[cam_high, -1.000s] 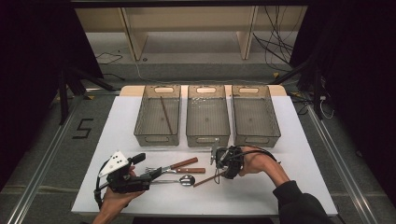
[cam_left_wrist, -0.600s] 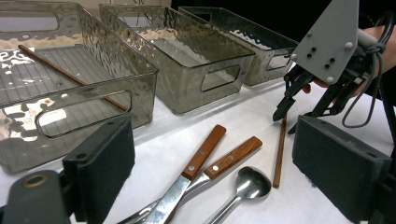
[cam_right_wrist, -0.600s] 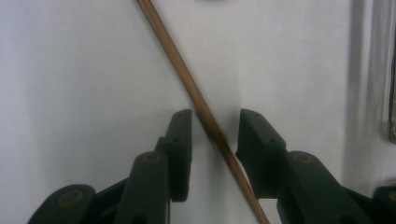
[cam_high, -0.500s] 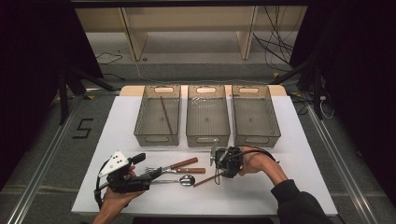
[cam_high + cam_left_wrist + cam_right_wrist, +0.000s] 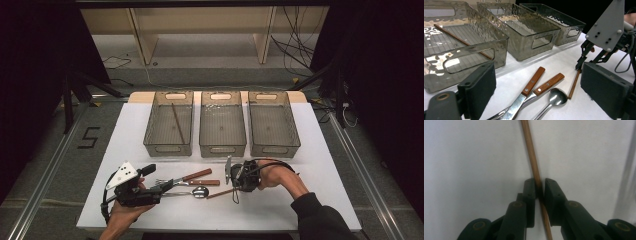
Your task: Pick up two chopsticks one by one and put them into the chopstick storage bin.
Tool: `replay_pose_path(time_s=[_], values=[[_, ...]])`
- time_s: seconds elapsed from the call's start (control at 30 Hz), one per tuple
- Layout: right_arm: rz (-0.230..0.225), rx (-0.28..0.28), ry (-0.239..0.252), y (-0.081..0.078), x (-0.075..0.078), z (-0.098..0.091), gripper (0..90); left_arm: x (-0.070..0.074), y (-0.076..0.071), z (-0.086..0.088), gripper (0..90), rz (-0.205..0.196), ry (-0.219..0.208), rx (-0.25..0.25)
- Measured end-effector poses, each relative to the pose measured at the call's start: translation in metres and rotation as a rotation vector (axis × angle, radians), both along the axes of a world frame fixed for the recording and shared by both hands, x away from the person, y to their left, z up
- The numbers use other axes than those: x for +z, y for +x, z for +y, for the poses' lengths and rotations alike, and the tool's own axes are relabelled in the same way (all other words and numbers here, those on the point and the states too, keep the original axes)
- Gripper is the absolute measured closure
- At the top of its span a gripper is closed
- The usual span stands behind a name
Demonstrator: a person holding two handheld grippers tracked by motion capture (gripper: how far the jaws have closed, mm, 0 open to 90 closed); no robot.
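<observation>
High view, bins: three clear smoky plastic bins (image 5: pixel 222 125) are standing in a row on the white table (image 5: pixel 325 165); the left one is holding one thin brown wooden chopstick (image 5: pixel 177 123); the other two are looking empty.
High view, table front: a second thin brown chopstick (image 5: pixel 218 193) is lying just beside a steel spoon (image 5: pixel 197 191) and two wooden-handled steel utensils (image 5: pixel 192 179).
High view, right gripper (image 5: pixel 234 192): it is pointing down at the loose chopstick's right end.
Left gripper view: the left gripper (image 5: pixel 536 92) is resting with jaws wide apart, gripping nothing; the utensils are lying between them and the bins.
Right gripper view: the right gripper's jaws have just been closing and are nearly together, pinching the chopstick on the table.
</observation>
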State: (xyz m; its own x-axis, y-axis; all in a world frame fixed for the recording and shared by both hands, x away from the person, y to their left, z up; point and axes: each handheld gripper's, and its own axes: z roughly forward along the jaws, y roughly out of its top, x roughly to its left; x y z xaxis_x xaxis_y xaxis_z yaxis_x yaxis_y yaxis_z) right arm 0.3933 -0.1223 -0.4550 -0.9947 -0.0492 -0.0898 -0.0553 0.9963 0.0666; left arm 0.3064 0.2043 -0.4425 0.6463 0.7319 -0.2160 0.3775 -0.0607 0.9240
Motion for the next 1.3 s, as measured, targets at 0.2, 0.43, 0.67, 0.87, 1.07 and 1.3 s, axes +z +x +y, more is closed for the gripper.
replay_pose_path(time_s=[0.2, 0.43, 0.67, 0.87, 1.07, 1.3], values=[[0.006, 0.035, -0.012, -0.004, 0.000, 0.000, 82.9, 0.000, 0.000, 0.000, 12.4, -0.001, 0.007, -0.002], [0.017, 0.075, -0.014, -0.005, 0.000, -0.001, 85.3, 0.000, 0.000, 0.000, 12.5, 0.000, 0.001, 0.003], [0.049, 0.092, 0.000, -0.007, 0.002, -0.003, 85.9, 0.000, 0.000, 0.000, 12.4, 0.000, 0.000, 0.003], [0.054, 0.089, 0.042, -0.007, 0.011, -0.007, 85.9, 0.000, 0.000, 0.000, 12.4, 0.000, 0.000, 0.003], [0.051, 0.035, 0.125, -0.004, 0.021, -0.009, 85.9, 0.000, 0.000, 0.000, 12.5, 0.001, 0.000, 0.005], [0.025, -0.050, 0.241, 0.003, 0.037, -0.009, 85.9, 0.000, 0.000, 0.000, 12.4, 0.001, 0.000, 0.005]])
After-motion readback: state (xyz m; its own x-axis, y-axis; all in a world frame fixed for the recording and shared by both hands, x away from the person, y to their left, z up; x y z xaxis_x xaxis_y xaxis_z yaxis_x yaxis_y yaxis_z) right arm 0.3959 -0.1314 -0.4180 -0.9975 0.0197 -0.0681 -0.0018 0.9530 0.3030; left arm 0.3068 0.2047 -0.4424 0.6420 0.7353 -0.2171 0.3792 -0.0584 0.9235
